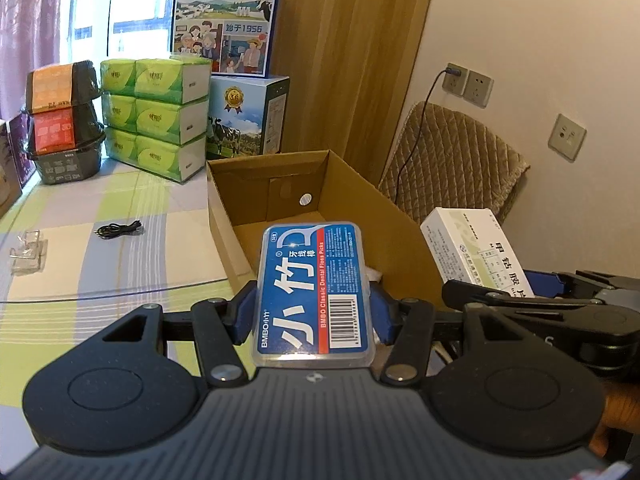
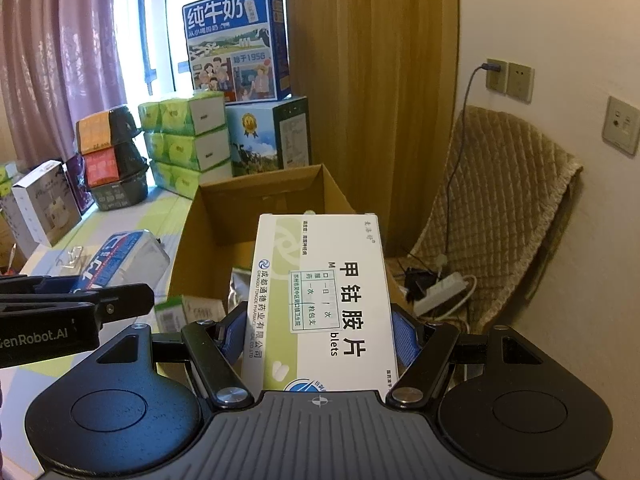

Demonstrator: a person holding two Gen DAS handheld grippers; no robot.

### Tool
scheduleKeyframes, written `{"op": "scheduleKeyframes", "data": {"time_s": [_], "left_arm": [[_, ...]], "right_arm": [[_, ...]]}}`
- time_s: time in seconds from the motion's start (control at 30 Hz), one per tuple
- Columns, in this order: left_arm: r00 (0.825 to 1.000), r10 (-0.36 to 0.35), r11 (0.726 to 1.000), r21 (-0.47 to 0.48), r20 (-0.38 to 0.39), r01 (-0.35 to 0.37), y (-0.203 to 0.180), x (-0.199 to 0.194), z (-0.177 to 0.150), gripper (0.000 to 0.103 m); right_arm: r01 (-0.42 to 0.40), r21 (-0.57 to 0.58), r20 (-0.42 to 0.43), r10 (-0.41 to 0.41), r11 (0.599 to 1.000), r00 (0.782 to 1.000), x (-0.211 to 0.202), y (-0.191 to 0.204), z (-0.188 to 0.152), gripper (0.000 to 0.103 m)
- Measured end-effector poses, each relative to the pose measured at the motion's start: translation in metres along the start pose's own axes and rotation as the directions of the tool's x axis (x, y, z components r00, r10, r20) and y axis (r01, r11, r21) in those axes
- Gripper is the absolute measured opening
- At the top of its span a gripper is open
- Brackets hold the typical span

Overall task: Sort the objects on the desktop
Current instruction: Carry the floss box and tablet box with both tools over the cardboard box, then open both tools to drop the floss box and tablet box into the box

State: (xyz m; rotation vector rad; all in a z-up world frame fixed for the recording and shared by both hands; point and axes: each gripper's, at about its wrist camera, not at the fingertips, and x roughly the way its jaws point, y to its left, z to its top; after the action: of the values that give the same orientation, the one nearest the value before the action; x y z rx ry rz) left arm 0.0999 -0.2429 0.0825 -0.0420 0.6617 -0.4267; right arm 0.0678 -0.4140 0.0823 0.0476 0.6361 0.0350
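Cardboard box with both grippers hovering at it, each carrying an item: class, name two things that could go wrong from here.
1. The left gripper with the floss case and the right gripper with the medicine box sit close side by side at the cardboard box; they might collide.
2. The jaws clamp only the near end of each item, so either may tip or slip before release.

Blue floss-pick case [image 1: 314, 292] and white medicine box [image 2: 320, 304], both held above open cardboard box [image 1: 276, 196].
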Motion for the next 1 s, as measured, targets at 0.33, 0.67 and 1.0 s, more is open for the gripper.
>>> {"op": "scheduleKeyframes", "data": {"time_s": [0.33, 0.67, 1.0], "left_arm": [[0.999, -0.039, 0.996, -0.078, -0.015, 0.037, 0.012, 0.039, 0.037, 0.052], [0.999, -0.045, 0.995, -0.086, -0.021, 0.043, 0.012, 0.084, 0.061, 0.064], [0.999, -0.014, 0.992, -0.127, -0.031, 0.01, 0.037, 0.079, 0.049, 0.065]], "right_arm": [[-0.044, -0.011, -0.036, 0.044, 0.999, 0.998, 0.045, -0.006, 0.041, 0.068], [-0.003, 0.011, -0.081, 0.004, 1.0, 0.997, 0.083, -0.024, 0.05, 0.068], [-0.023, 0.026, -0.093, 0.026, 0.999, 0.995, 0.088, -0.024, 0.047, 0.068]]}}
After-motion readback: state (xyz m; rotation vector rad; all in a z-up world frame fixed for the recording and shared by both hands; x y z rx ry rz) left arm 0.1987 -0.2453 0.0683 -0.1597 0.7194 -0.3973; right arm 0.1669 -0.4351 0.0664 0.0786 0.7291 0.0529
